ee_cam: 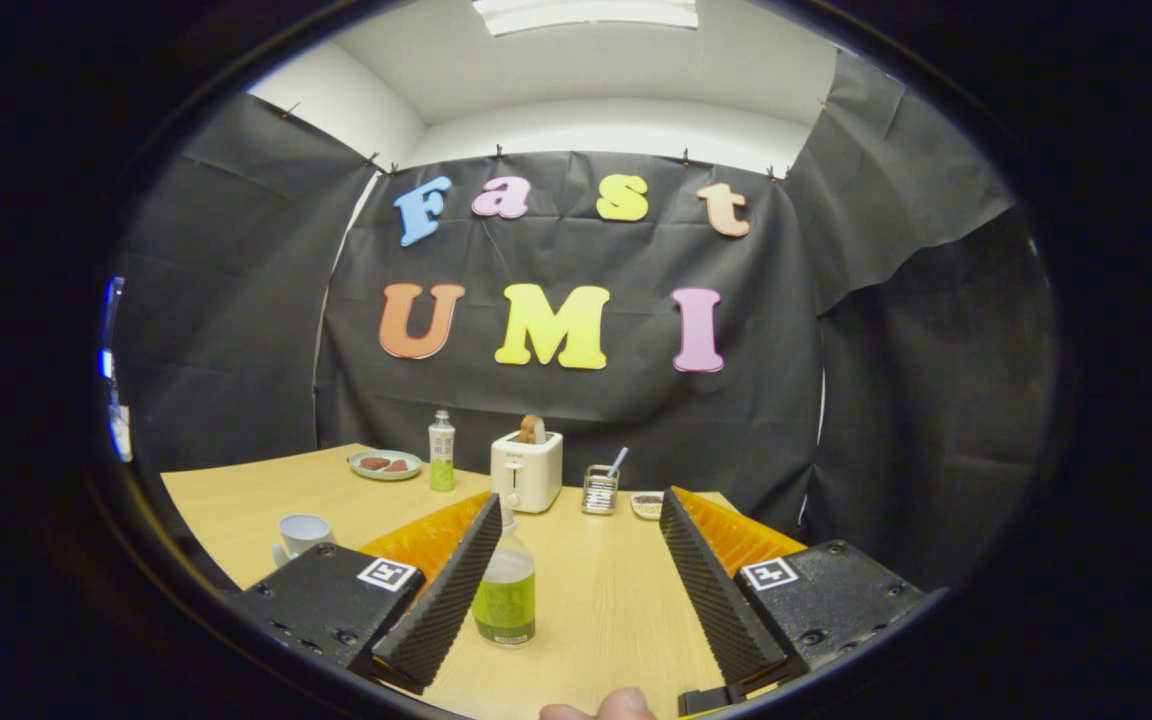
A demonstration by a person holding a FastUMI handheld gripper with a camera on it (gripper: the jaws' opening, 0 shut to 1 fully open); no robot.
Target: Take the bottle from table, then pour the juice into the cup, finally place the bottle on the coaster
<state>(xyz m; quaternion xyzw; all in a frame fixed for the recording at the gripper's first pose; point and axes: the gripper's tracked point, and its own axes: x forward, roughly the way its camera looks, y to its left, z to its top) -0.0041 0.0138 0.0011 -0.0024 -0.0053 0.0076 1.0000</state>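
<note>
A clear bottle [506, 590] with green juice in its lower half and a green label stands upright on the wooden table [616, 600]. It is between my fingers, right against the left finger and well apart from the right one. My gripper [581, 505] is open wide, both fingers reaching forward over the table. A pale cup [303, 532] stands on the table to the left, outside the left finger.
At the table's back stand a white toaster [527, 470] with bread in it, a second tall bottle [442, 452] with green liquid, a plate [385, 464] of food, a wire holder [600, 489] and a small dish [647, 504]. A person's fingertip [616, 706] shows nearest me.
</note>
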